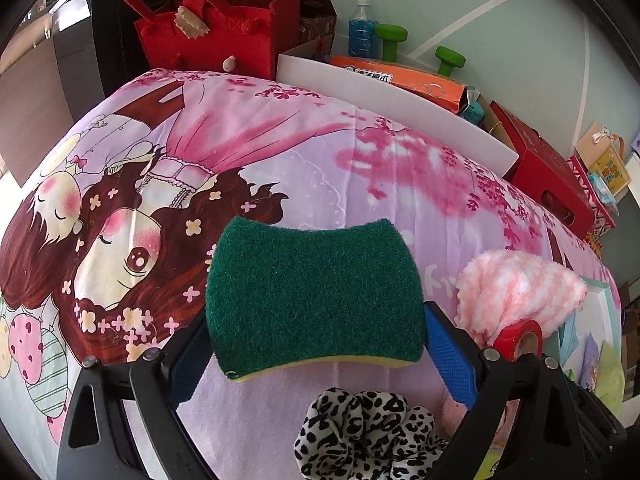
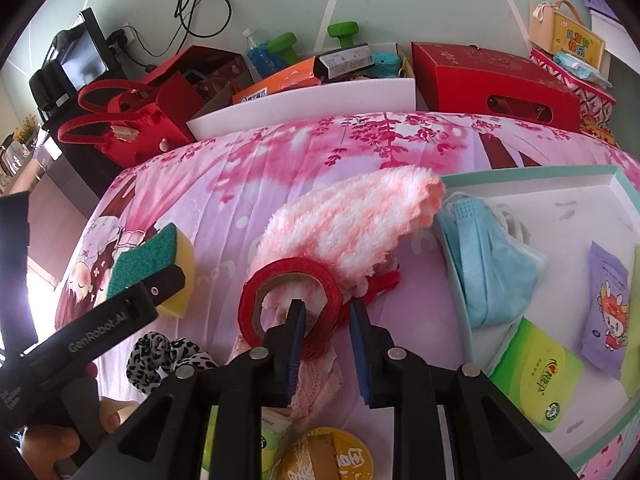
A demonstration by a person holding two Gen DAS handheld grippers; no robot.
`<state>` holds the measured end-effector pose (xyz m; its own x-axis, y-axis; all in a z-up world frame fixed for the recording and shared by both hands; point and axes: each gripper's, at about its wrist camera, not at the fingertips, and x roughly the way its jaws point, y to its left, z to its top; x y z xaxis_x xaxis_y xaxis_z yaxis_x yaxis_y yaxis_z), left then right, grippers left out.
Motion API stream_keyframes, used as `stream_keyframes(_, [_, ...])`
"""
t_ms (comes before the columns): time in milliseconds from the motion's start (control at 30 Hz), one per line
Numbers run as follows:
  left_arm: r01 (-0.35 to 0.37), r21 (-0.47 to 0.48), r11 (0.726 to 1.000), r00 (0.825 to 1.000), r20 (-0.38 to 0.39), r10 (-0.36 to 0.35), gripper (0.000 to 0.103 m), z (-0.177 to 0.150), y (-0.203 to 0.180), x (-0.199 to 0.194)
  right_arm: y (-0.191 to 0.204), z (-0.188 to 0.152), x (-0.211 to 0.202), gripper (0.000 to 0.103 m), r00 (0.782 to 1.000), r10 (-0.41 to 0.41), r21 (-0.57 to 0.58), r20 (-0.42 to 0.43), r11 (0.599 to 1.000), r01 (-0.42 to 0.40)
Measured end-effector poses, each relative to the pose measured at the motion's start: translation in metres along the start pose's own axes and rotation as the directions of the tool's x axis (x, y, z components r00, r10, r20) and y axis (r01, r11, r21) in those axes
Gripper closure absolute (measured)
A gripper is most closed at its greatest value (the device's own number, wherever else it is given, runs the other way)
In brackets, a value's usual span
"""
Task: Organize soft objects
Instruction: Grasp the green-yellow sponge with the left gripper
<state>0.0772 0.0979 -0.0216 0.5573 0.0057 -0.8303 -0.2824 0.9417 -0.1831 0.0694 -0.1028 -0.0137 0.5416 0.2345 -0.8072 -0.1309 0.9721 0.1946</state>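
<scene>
**Words You Can Read**

The long black arm of the left gripper (image 2: 120, 316) has white letters on its side. They say "GenRobot.AI".

The flat orange cardboard box (image 1: 400, 78) at the back has a white label with dark Chinese signs. They are too small to read well.

The green soft pack (image 2: 536, 380), the round yellow tin lid (image 2: 328, 456) and the yellow gift box with a handle (image 2: 568, 38) also carry Chinese signs. I cannot tell what they say.
</scene>
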Motion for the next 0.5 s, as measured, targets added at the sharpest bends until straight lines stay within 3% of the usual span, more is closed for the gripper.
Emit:
stream_keyframes(267, [0.005,-0.012,1.0,1.0,-0.006,-0.005,0.006,0.0,0.003,0.001,0.003,-0.001,0.003,0.091,1.0,-0.022,-0.007,0.02,1.0,0.022])
stream_keyframes(500, [0.005,-0.014,1.0,1.0,0.004,-0.005,0.006,0.001,0.004,-0.003,-0.002,0.003,-0.015,0.093,0.998,-0.001,0.013,0.066,1.0,0.0])
